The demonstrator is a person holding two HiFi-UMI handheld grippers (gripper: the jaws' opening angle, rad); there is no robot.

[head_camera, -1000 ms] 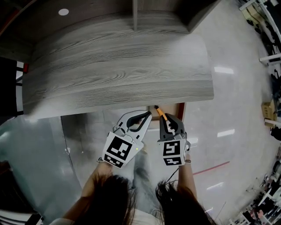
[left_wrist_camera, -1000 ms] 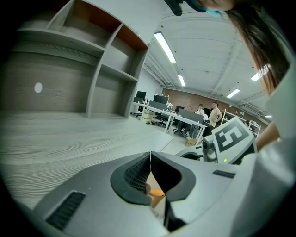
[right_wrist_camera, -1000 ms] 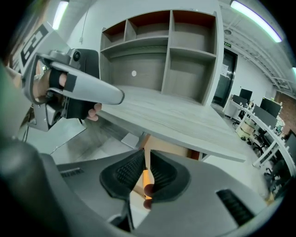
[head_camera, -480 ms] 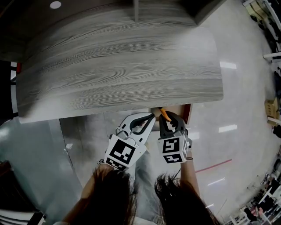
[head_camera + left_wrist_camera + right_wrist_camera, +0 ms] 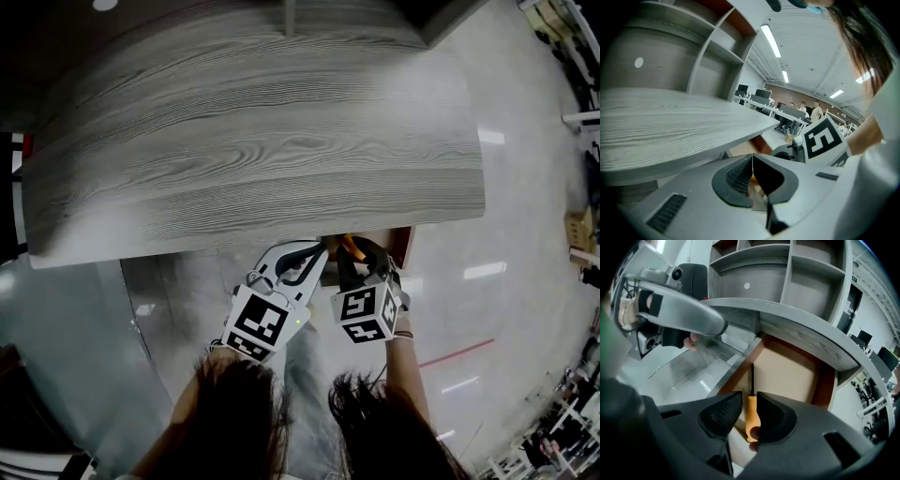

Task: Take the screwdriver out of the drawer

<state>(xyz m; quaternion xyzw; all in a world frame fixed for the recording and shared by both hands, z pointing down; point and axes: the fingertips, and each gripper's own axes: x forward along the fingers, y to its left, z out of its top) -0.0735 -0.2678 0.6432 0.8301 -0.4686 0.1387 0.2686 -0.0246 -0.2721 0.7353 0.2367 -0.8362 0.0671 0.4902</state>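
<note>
Compared with one second ago, the grey wooden table top (image 5: 253,150) fills more of the head view, and its near edge lies lower in the picture. The right gripper (image 5: 358,253) is now tilted, so its marker cube shows two faces. The left gripper (image 5: 322,251) is at almost the same place as before.

The table top hangs over the far part of the open drawer (image 5: 403,242), so from above only a narrow strip of the drawer can be seen. A glossy pale floor (image 5: 487,309) lies to the right and near. In the right gripper view, grey shelves (image 5: 787,268) stand behind the table top (image 5: 801,329), and the left gripper (image 5: 717,326) reaches in from the upper left.

The drawer (image 5: 797,371) has a pale brown bottom and red-brown walls. The screwdriver (image 5: 751,420) is at its left part — the orange handle sits between the jaws of the right gripper (image 5: 749,394), which close on it from both sides, and the black shaft points to the far end of the drawer. It cannot be told whether the handle is lifted from the bottom. In the head view the screwdriver (image 5: 349,246) shows as a small orange piece just at the table edge.

The jaws of the left gripper (image 5: 752,157) are together, tip against tip, and hold nothing.
</note>
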